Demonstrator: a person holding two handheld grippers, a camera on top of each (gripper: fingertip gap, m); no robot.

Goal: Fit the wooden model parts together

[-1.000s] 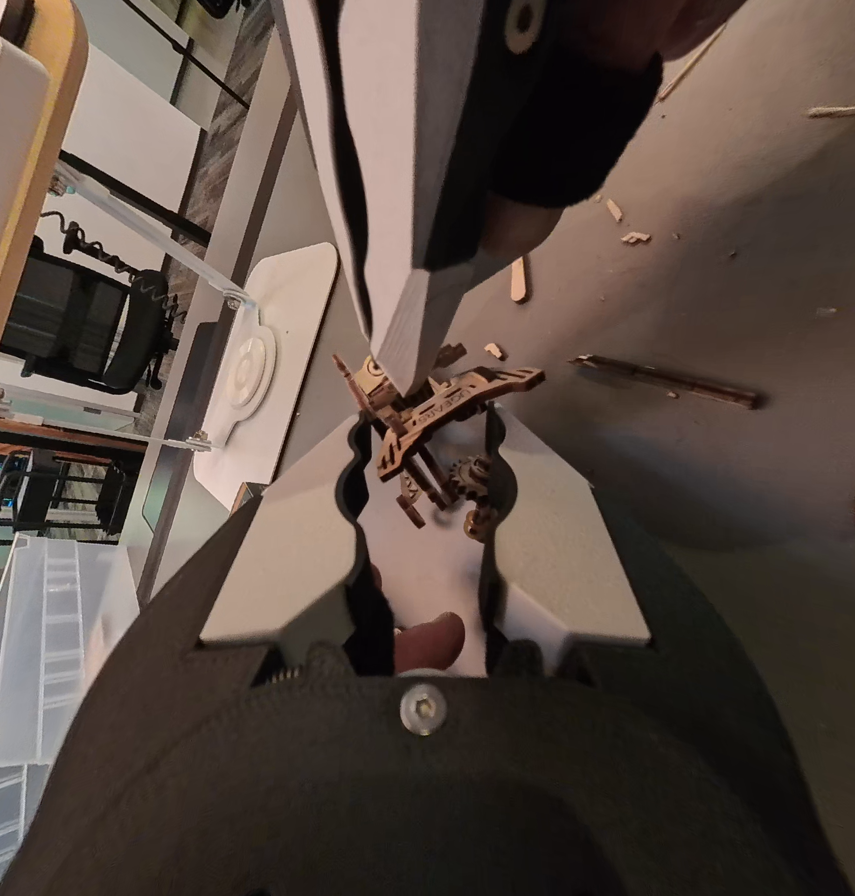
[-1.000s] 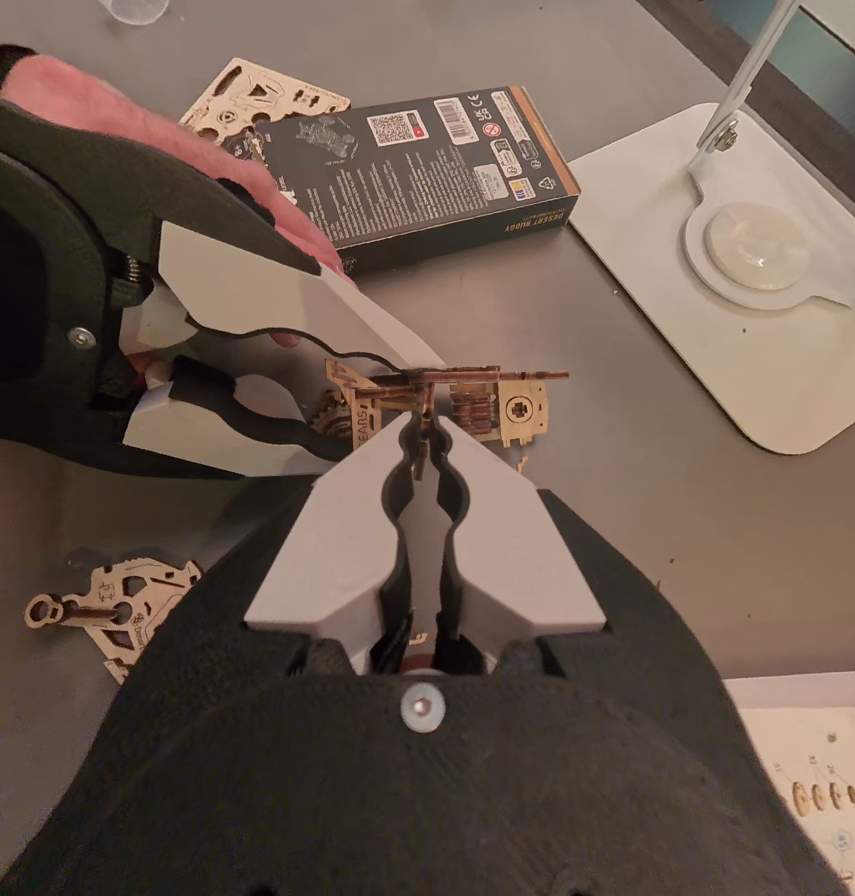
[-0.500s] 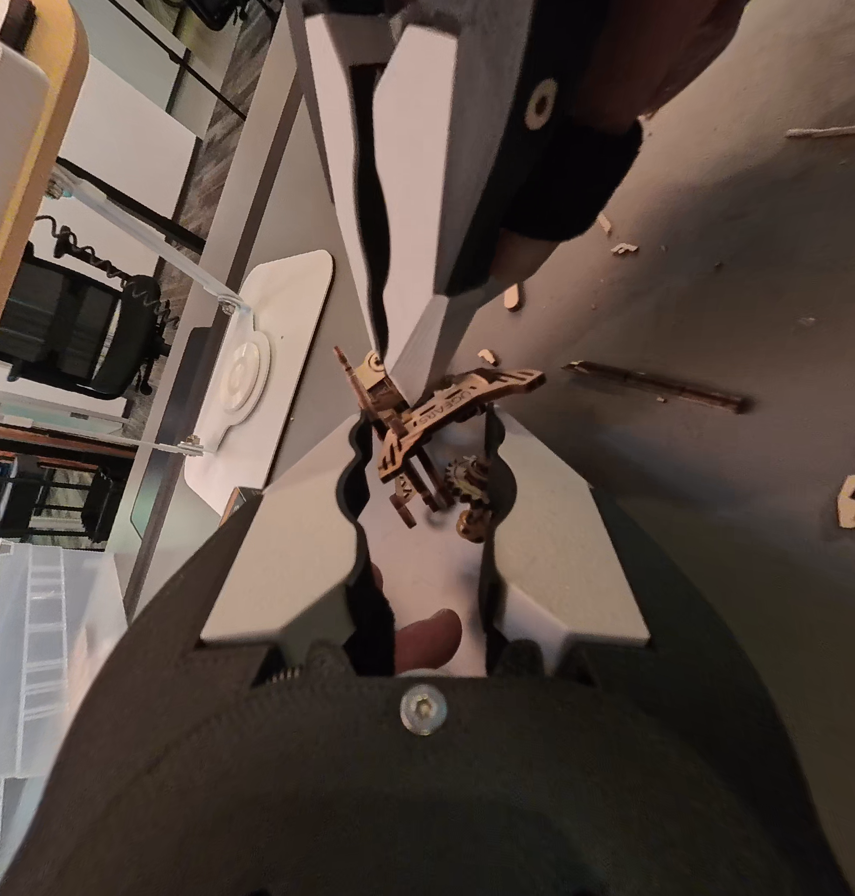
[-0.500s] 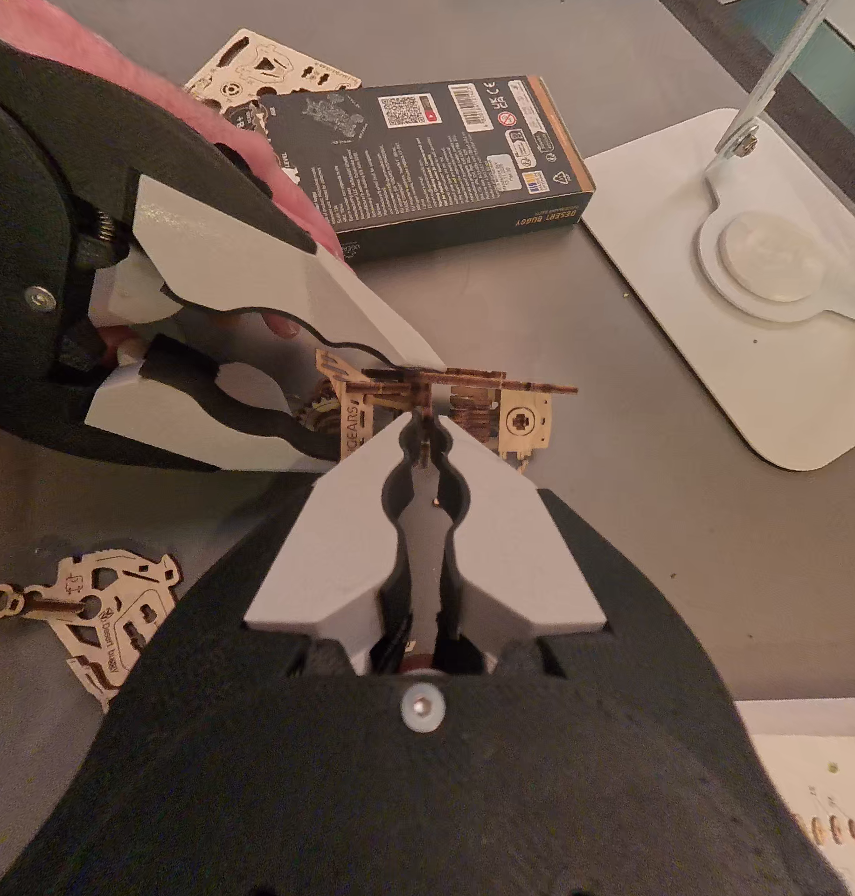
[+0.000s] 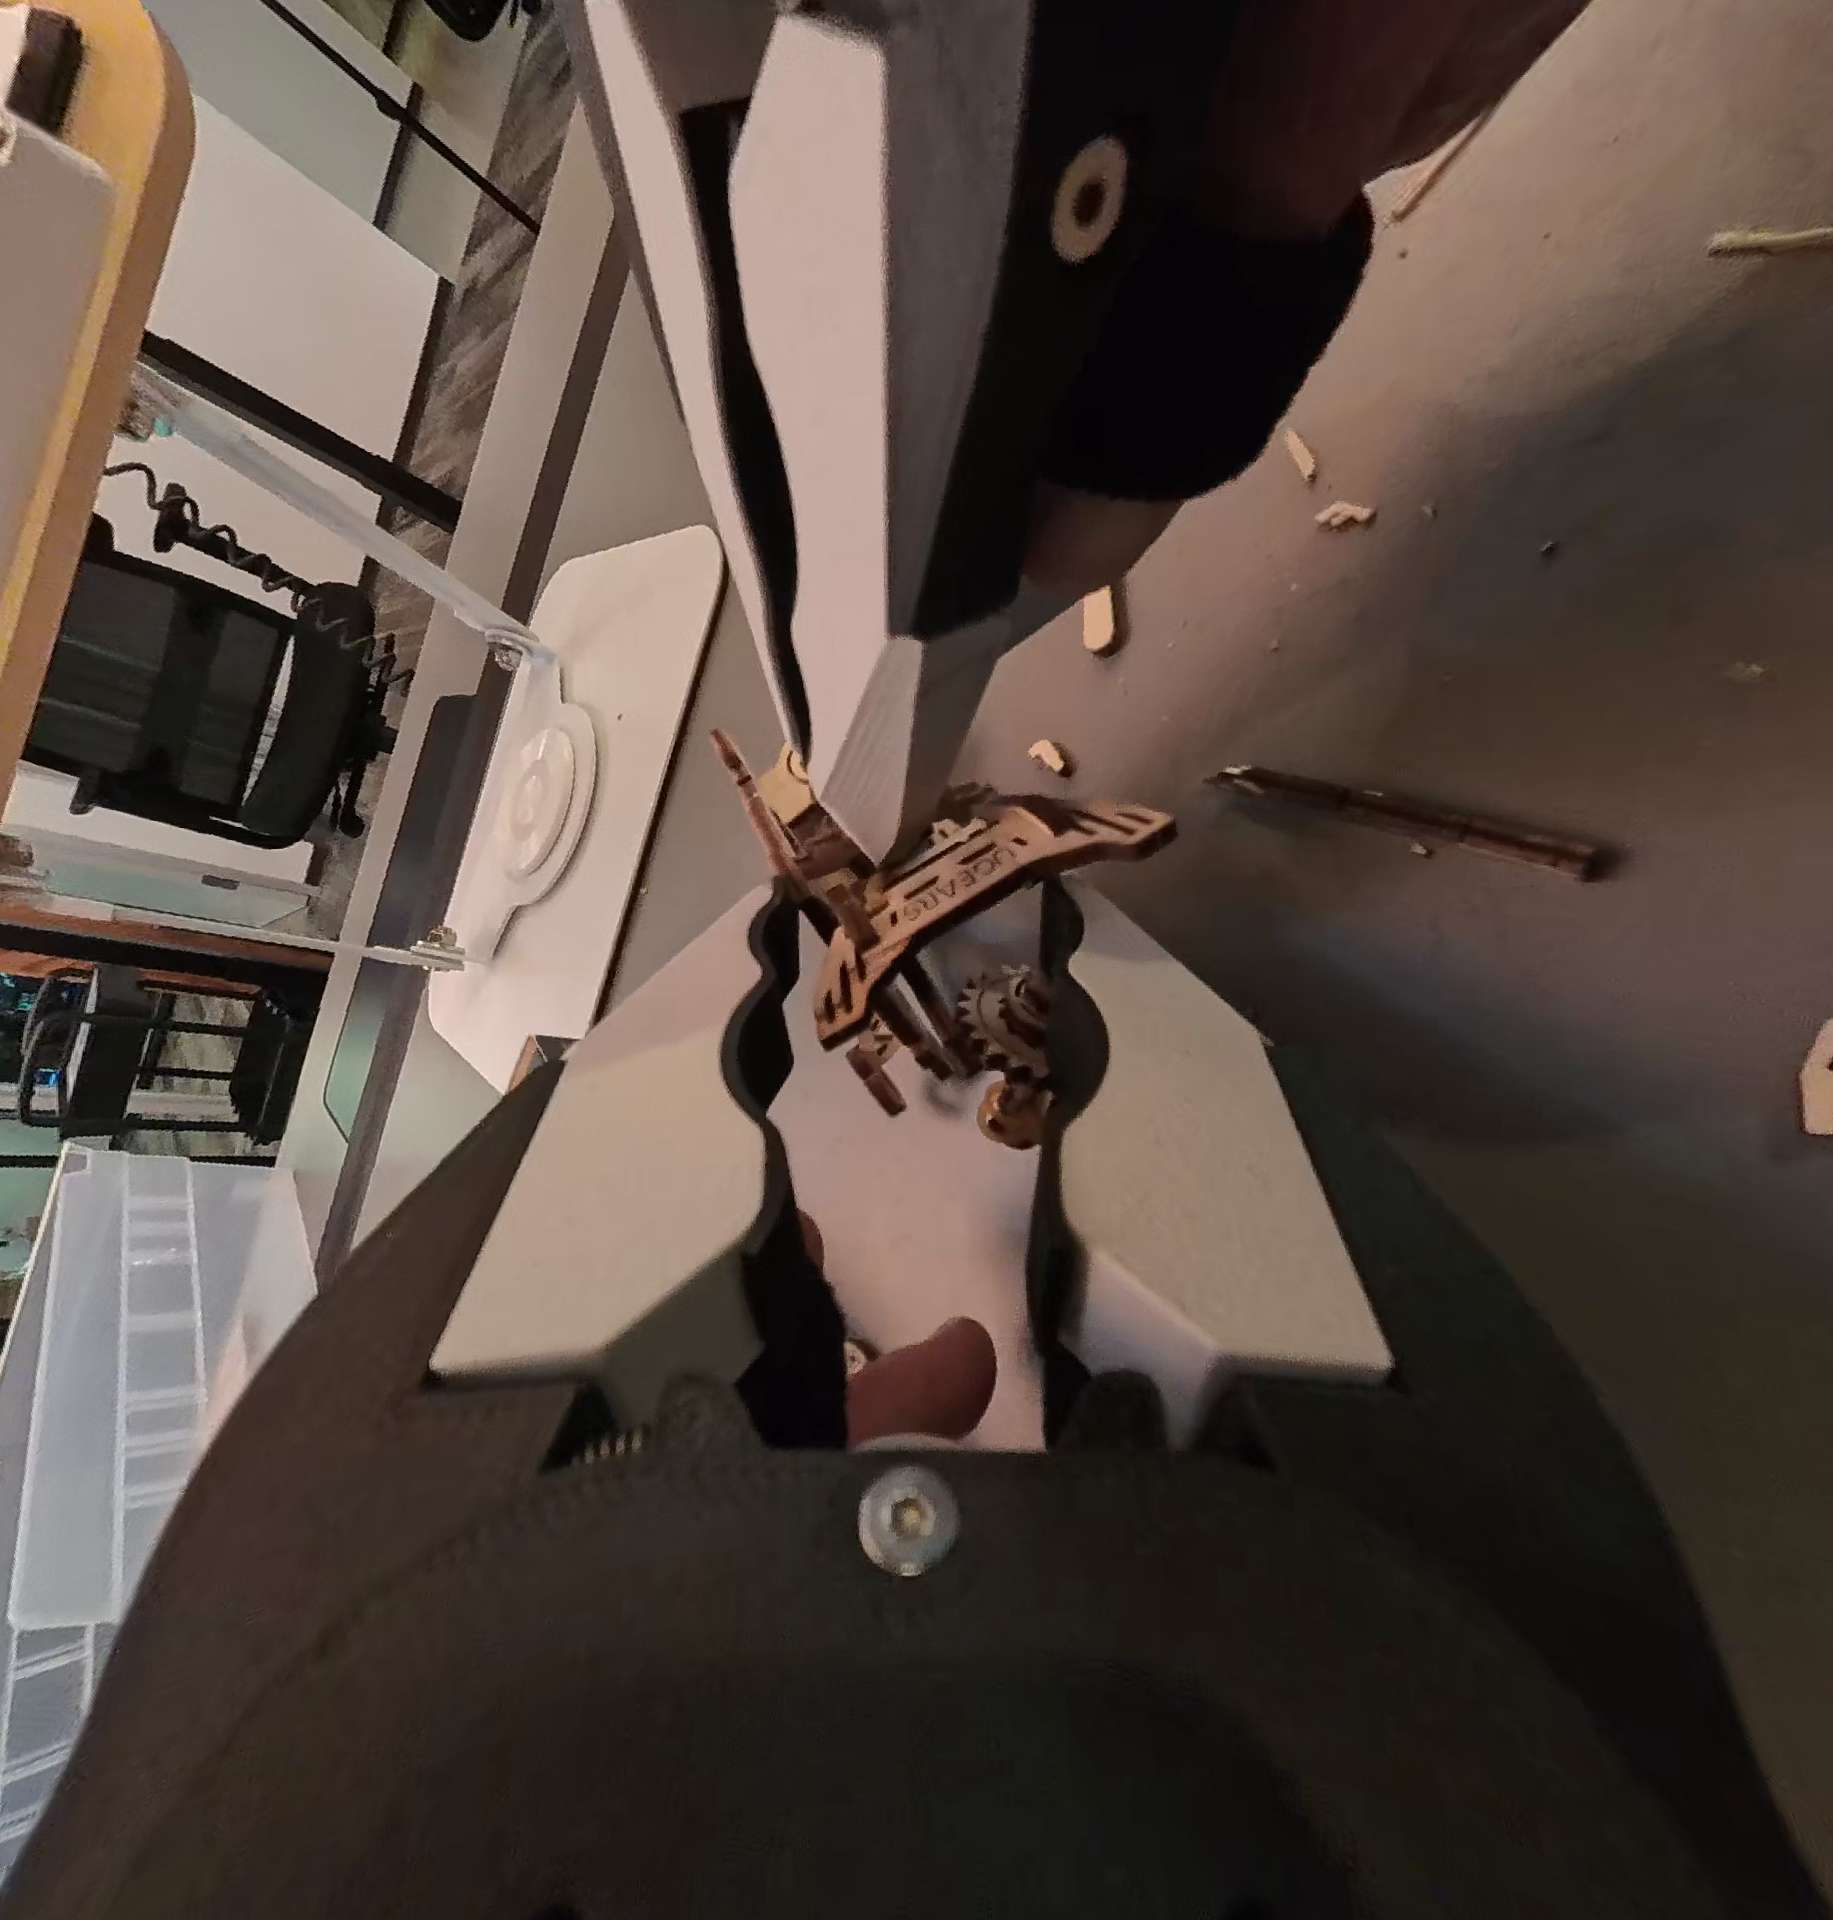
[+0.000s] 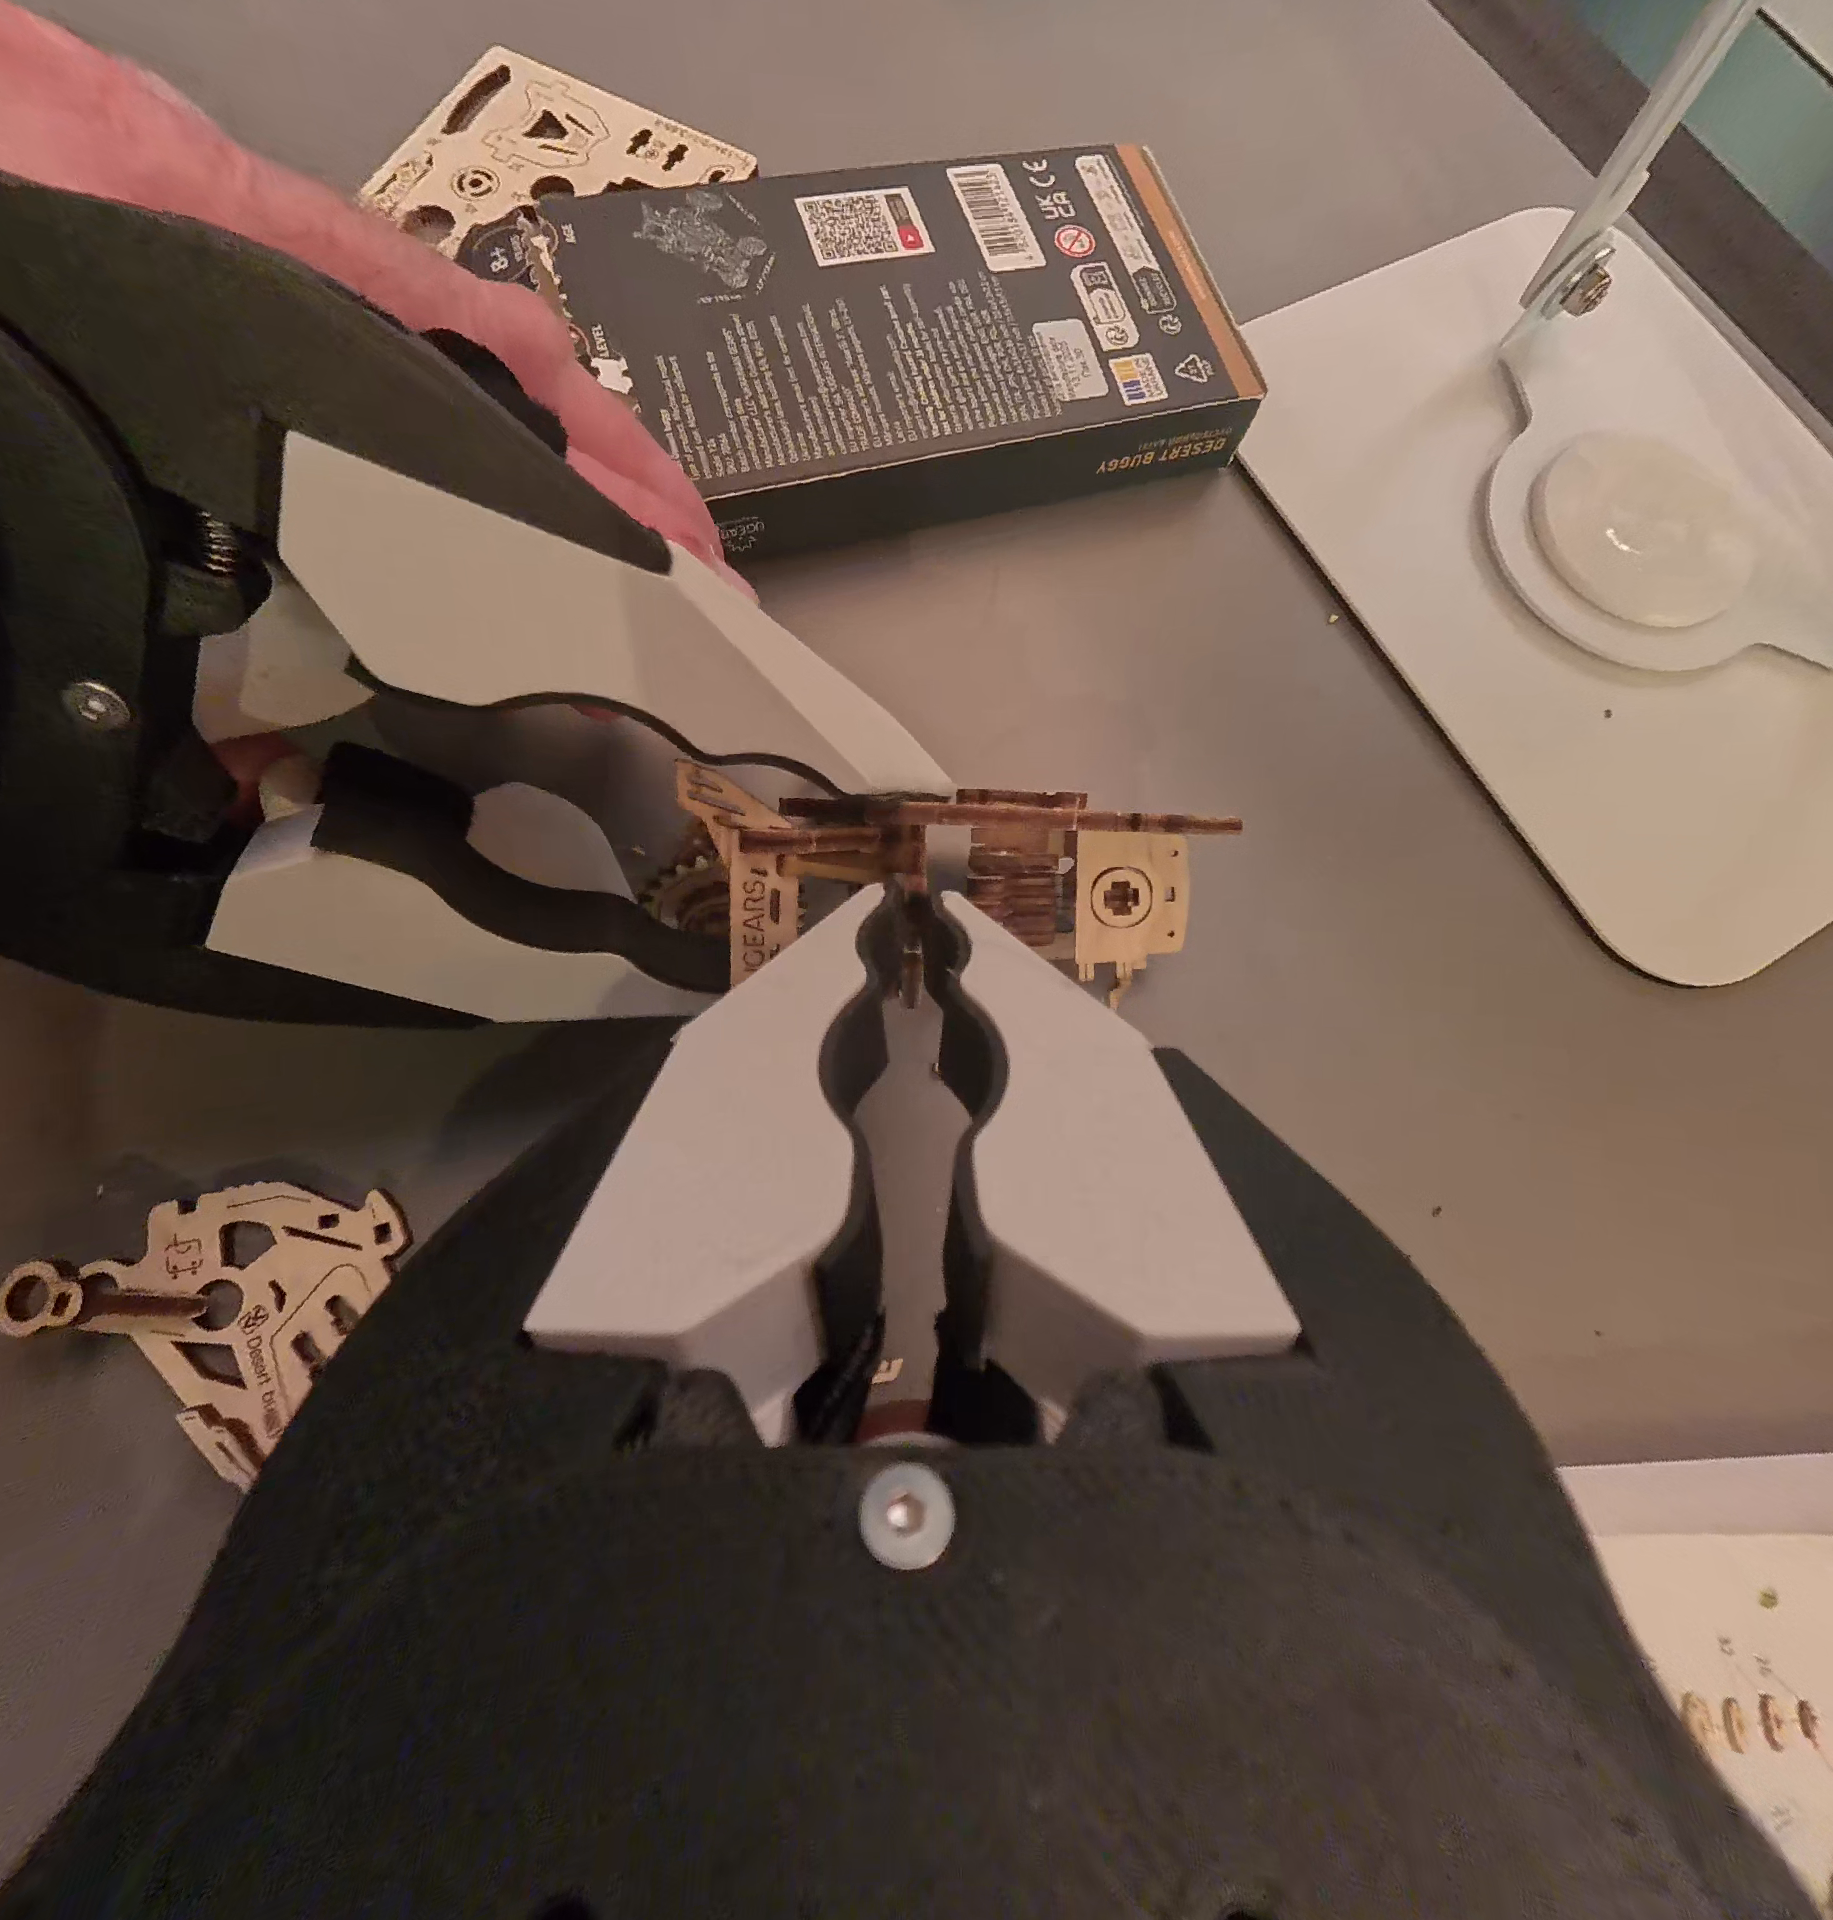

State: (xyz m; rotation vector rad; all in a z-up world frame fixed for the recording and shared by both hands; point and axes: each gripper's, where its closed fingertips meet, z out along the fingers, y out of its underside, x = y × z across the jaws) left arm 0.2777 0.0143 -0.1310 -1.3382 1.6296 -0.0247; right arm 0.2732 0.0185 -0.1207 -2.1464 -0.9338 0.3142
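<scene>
Model: the half-built wooden model [image 6: 953, 862] is held up off the table [image 6: 1307, 1091], between the two grippers, with a flat strip across its top and gears at its left end.
Long axis: it runs left to right in the right wrist view, crosswise to the right gripper's fingers and roughly in line with the left gripper's.
Small part: a thin wooden part [image 6: 910, 940] stands on end under the model's middle, its top end touching the underside (how far it is seated I cannot tell).
Right gripper: the right gripper [image 6: 907, 925] is closed narrow on that thin part, straight in front of its camera, the model just beyond its tips.
Left gripper: the left gripper [image 5: 917, 925] comes in from the model's left end and clamps the frame, its fingers spread only as far as the frame is wide.
Nearer hand: both touch the work; the right one carries the piece that must move.
Coming move: by my reading, a push along the right fingers' line, into the model, with the left hand bracing.
Around: a dark box [image 6: 922, 343], a cut-out sheet [image 6: 216, 1320] and a white stand base [image 6: 1618, 665] lie on the table, well apart from the work.
</scene>
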